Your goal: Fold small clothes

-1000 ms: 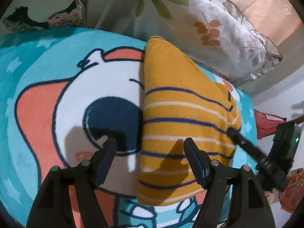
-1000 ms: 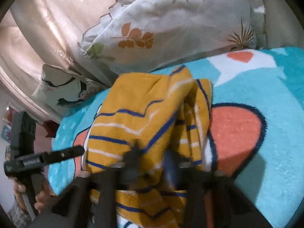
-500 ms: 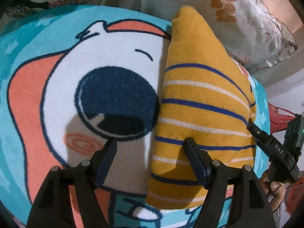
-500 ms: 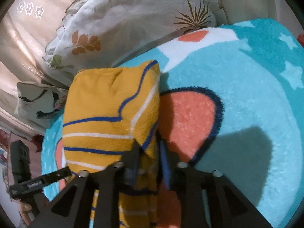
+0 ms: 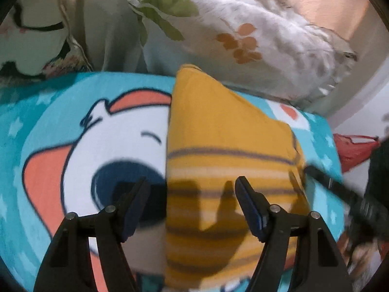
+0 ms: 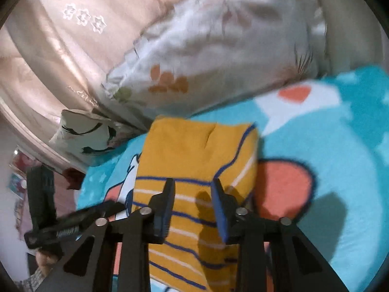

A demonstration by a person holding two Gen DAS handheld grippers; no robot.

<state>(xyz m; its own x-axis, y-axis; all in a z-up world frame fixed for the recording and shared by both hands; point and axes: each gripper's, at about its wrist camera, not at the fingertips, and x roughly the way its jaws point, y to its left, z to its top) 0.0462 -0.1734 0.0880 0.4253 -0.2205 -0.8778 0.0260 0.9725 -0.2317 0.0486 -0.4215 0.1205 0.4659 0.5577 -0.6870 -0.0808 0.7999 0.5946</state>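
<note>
Left wrist view: the left gripper (image 5: 190,189) hangs wide open and empty above the folded yellow striped garment (image 5: 218,146), centre frame, on the cartoon blanket (image 5: 73,133).

Right wrist view, somewhat blurred: the right gripper (image 6: 193,189), jaws just narrowing, apparently grips nothing; the garment lies mid-frame below.

We found no readable text, no label, brand, number or sign, the only marks were three flower outlines on the headboard (image 6: 83,19), the rest too blurred for us to read
</note>
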